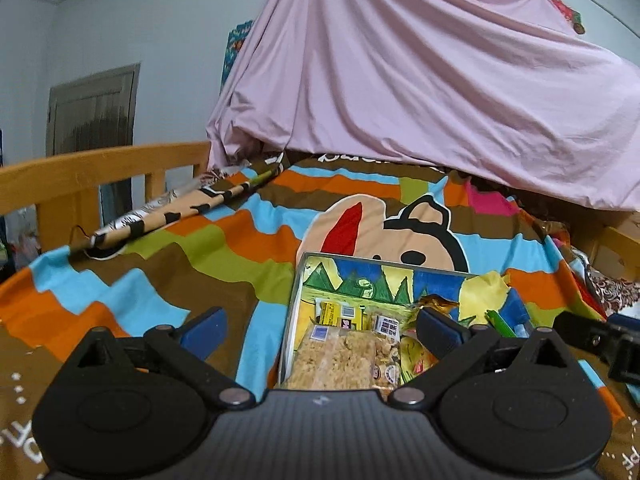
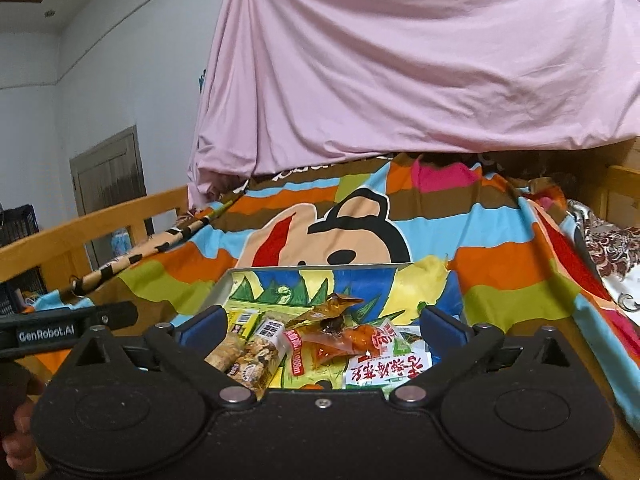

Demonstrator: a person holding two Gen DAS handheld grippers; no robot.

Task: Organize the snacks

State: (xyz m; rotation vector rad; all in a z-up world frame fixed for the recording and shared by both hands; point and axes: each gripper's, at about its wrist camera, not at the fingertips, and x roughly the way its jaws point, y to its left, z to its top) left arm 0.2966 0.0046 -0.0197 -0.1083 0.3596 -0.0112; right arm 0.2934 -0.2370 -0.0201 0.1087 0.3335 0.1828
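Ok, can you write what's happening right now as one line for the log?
left gripper: open, holding nothing | right gripper: open, holding nothing | snacks: lying in tin box | box: on striped blanket

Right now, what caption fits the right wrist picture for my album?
Open right gripper above a box of snacks on a striped blanket.

Ahead of us a pink sheet [image 1: 420,80] hangs in deep folds over the far end of the bed. Beneath us spreads a striped cartoon bedspread [image 1: 224,232]. To our left runs a wooden bed rail [image 1: 92,172], with pale walls [image 1: 160,20] and a dim panelled door [image 1: 94,112] beyond it. The light is soft and even.
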